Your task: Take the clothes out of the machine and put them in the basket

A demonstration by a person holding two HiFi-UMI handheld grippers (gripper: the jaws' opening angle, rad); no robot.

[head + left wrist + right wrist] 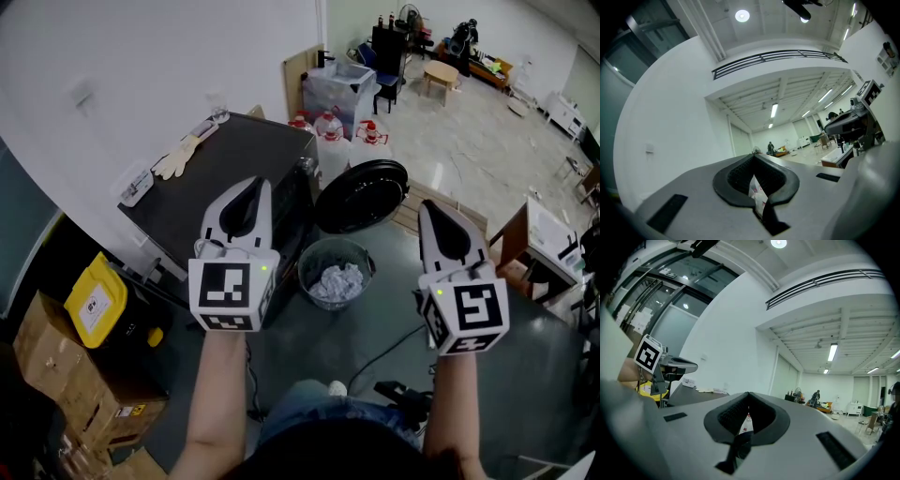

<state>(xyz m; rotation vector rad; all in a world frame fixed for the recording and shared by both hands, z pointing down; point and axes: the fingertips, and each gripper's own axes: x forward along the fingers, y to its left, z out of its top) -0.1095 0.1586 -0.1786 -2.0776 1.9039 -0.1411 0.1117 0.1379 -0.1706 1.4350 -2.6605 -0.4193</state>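
The black washing machine [230, 173] stands at the left, its round door [362, 195] swung open towards the right. On the floor in front sits a grey basket [314, 255] holding a crumpled white cloth [337, 281]. I hold both grippers up side by side above the floor, pointing away from me. The left gripper [255, 189] hangs in front of the machine, shut and empty [754, 164]. To the right of the basket the right gripper [430, 210] is likewise shut with nothing in it [748, 403]. The drum's inside is hidden.
Pale gloves [178, 157] lie on the machine's top. A yellow canister [95, 300] and cardboard boxes [66, 366] crowd the left. Water jugs [339, 136] stand behind the door, and an open box [544, 246] is at the right. A cable [384, 349] runs across the floor.
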